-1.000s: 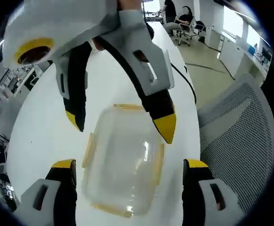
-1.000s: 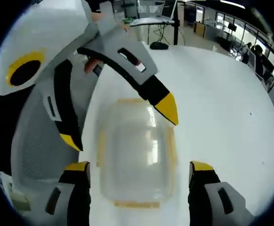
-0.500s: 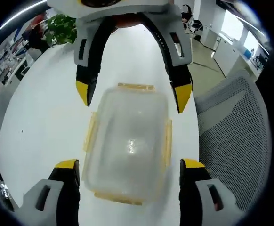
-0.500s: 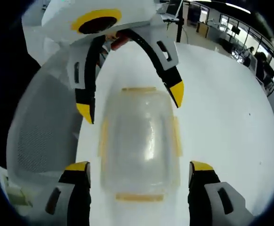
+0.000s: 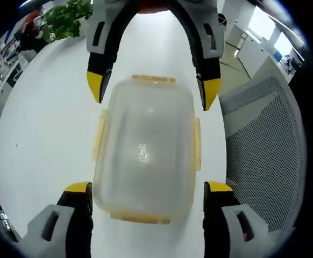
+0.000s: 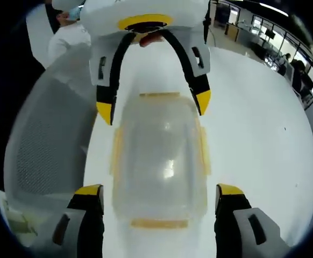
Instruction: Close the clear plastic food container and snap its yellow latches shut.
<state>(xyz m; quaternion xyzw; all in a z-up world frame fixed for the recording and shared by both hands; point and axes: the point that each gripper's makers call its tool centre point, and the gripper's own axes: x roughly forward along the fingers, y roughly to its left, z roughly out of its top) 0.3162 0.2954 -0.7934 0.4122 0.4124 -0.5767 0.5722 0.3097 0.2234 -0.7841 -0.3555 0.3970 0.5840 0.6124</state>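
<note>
1. Clear container (image 5: 144, 150), lid on, sits centre frame in the left gripper view, on the white table (image 5: 43, 140). Also centre frame in the right gripper view (image 6: 159, 161).
2. Yellow latches (image 5: 98, 135) run along all four edges of the lid. In the left gripper view there is one on each long side, one at the top edge and one at the bottom edge. Side latches look splayed outward from the walls; cannot tell whether any is snapped.
3. Left gripper (image 5: 148, 189): own jaws rise from the bottom of the left gripper view, spread wide, yellow tips either side of the container's near end. Nothing clamped; contact with the walls is not clear.
4. Right gripper (image 6: 161, 192): same picture in the right gripper view, jaws wide apart, tips flanking the near end of the container, holding nothing.
5. Each gripper shows in the other's view at top of frame: right gripper (image 5: 153, 92) with tips just beside the far corners, left gripper (image 6: 153, 106) likewise. The two face each other from opposite short ends.
6. Mesh-back chair (image 5: 264, 156) at right of the left gripper view, close to the table edge; same chair (image 6: 43, 150) at left of the right gripper view.
7. Green plant (image 5: 65, 16) upper left of the left gripper view. Office desks and seated people (image 6: 293, 62) upper right of the right gripper view, blurred.
</note>
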